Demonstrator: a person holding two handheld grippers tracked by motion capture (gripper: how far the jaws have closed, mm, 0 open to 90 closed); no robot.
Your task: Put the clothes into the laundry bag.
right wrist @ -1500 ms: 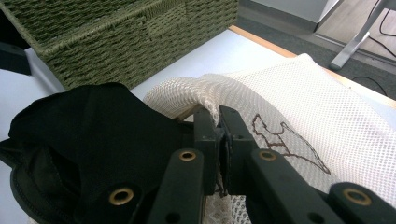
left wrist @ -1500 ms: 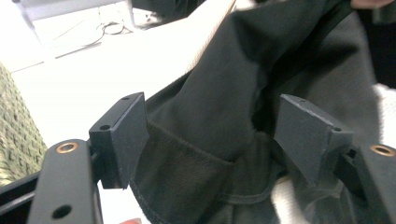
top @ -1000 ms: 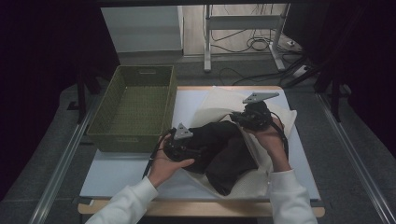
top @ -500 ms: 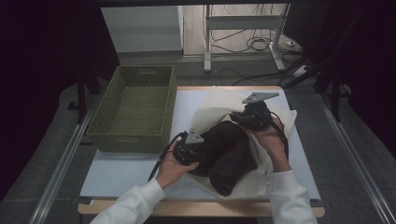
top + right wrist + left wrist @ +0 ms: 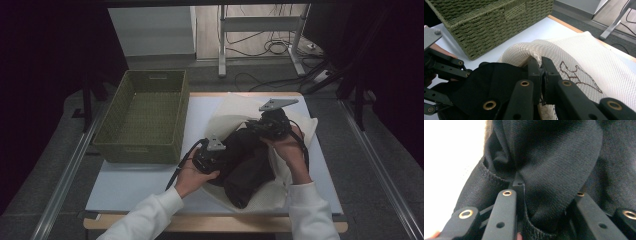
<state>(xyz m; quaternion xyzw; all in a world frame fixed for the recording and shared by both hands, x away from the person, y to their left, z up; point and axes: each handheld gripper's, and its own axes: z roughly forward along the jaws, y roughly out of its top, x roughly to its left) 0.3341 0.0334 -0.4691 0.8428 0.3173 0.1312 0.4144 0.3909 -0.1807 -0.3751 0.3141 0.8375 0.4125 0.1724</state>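
A cream mesh bag [image 5: 235,107] lies on the white table, and a black garment [image 5: 247,167] sits bunched in its mouth. My left gripper [image 5: 224,156] is at the garment's left side. Its jaws have just been closing and now pinch a thick fold of the black garment [image 5: 554,157] between them, as the left gripper view [image 5: 549,190] shows. My right gripper [image 5: 260,127] is at the far side of the pile, shut on the mesh bag's rim [image 5: 579,57]; its fingers [image 5: 541,62] hold that edge lifted over the black cloth [image 5: 491,77].
A green woven basket [image 5: 145,115] stands at the table's left, close beside the bag [image 5: 486,20]. Bare white tabletop [image 5: 135,180] lies in front of the basket. Metal rails run along both sides of the table.
My left gripper moved right into the black garment and closed on a fold of it. The right gripper kept still on the bag's rim.
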